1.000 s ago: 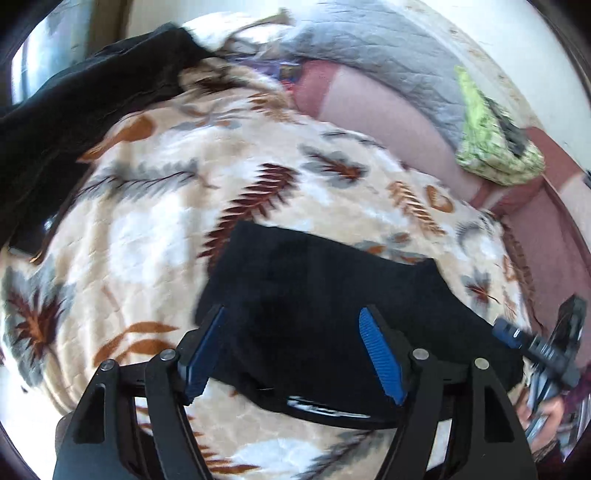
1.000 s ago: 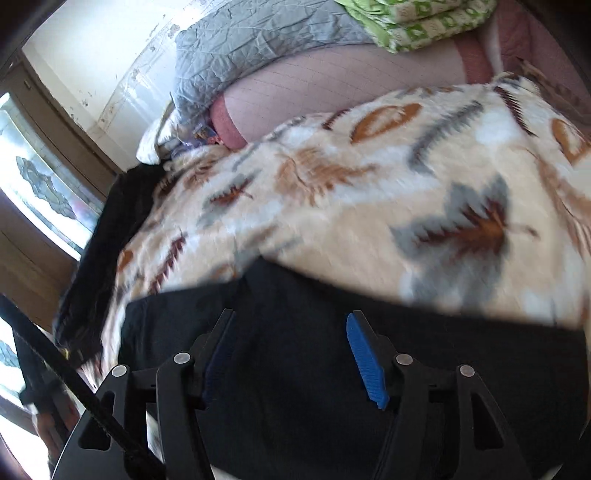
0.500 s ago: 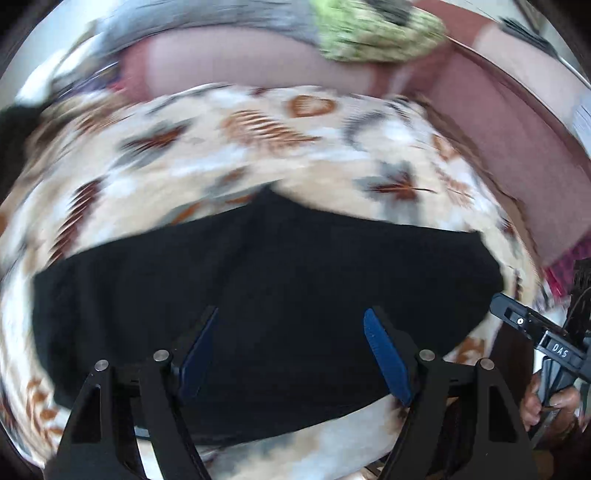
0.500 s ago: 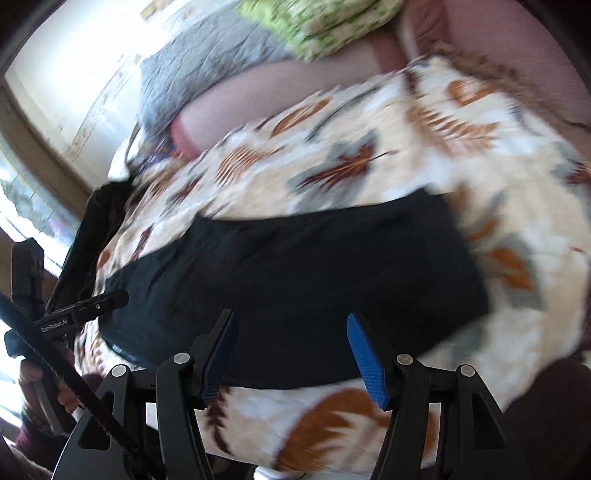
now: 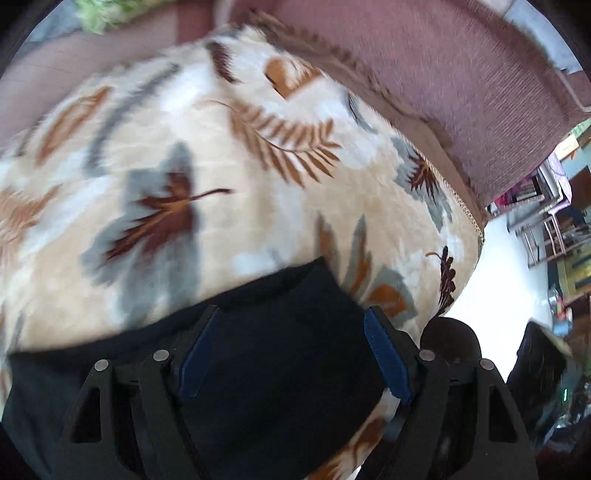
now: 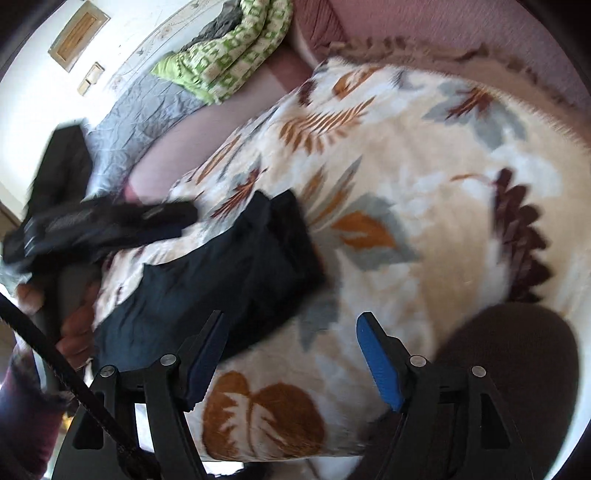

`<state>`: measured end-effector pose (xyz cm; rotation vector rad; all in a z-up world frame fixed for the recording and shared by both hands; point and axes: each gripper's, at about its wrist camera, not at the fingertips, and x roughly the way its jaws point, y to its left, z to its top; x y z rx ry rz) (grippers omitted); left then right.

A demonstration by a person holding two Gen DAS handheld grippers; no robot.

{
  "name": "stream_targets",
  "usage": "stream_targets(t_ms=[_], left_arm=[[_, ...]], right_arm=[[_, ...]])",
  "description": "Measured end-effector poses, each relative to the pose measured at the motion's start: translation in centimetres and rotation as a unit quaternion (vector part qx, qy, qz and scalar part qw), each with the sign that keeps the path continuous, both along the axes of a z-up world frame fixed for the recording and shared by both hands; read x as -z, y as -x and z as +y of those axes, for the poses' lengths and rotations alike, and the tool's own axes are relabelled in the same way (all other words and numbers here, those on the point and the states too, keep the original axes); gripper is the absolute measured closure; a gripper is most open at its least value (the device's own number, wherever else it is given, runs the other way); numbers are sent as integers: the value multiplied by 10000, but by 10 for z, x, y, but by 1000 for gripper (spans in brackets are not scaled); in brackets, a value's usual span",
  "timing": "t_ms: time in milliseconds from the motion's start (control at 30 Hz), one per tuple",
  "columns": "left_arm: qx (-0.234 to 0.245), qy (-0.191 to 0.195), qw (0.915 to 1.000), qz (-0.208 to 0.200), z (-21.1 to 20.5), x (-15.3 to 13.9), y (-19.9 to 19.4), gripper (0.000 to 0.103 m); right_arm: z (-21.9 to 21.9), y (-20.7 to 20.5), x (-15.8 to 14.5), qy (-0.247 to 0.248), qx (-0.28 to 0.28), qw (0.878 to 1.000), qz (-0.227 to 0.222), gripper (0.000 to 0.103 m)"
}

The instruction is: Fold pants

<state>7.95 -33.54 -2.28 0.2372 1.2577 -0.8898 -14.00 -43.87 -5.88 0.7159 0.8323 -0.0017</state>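
Left wrist view. The left gripper [image 5: 291, 350] is seen from behind, its two blue-padded fingers [image 5: 388, 360] spread wide with nothing clamped between them. Beneath and between them lies the dark folded pants [image 5: 266, 354], a flat bundle resting on a cream blanket [image 5: 229, 155] printed with brown, orange and grey leaves. The right end of the bundle stops just inside the right finger, and its far edge runs across the frame above the fingertips. The blanket covers a bed with a mauve sheet [image 5: 436, 74] exposed along its far side. A green patterned cloth [image 5: 110, 11] shows at the upper left edge. Blurred furniture [image 5: 546, 221] on a pale floor appears at right.

Right wrist view. The right gripper [image 6: 291, 354] also has its fingers [image 6: 376, 362] set wide apart and holds nothing; they hover over bare blanket [image 6: 424, 206] near the bed's front edge. The pants [image 6: 221, 273] lie to the left of centre as a compact, layered dark rectangle on the blanket, with its near corner just beyond the left finger. At far left the left gripper [image 6: 110, 221] appears, motion-blurred, held in a hand [image 6: 74, 325] above the pants' left end. Further back lie a green checked quilt [image 6: 229, 55], a grey quilt [image 6: 140, 107] and a dark garment [image 6: 59, 162] against a white wall [image 6: 37, 55].
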Motion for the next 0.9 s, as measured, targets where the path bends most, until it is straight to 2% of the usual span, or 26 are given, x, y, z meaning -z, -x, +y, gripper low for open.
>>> stream_targets(t_ms=[67,267,400,500,533,567,600,633,667,700,900], left_arm=[[93,-135,9997,190,-18,13,-9,26],[330,-416,9982,267,-47,37,-23,25],[553,-466,9973,153,-60,39,-23,19],[923,-730,9931,-20,-68,41,-15,19],[1057,-860,9905,-200,-69,40,-10,29],[1143,-990,9877,-393,-69,39,-6,49],[1232,-1037,9858,-481,-67,37,-2,59],[1236,-983,9866,-416,-66,34,-2,74],[1183,-906,9884,-309,-62,30,-4,80],[1137,-832,9897,-239,-57,26,-6,81],[704,-252,9972,-84,-22,3,-16,82]], right_arm=[[2,-8,5,-171,-99,9998,-47,26],[8,-28,8,-145,-222,9995,-194,26],[11,-44,8,1,-232,9994,-250,26],[16,-50,8,95,-140,9995,-281,25],[18,-52,9,134,-100,9995,-283,25],[21,-53,8,185,-63,9994,-289,25],[24,-53,8,240,-42,9993,-291,25],[27,-54,7,310,-45,9991,-283,27],[29,-54,6,365,-60,9989,-279,46],[28,-54,6,331,-123,9990,-288,80],[29,-59,-5,172,-263,9989,-341,80]])
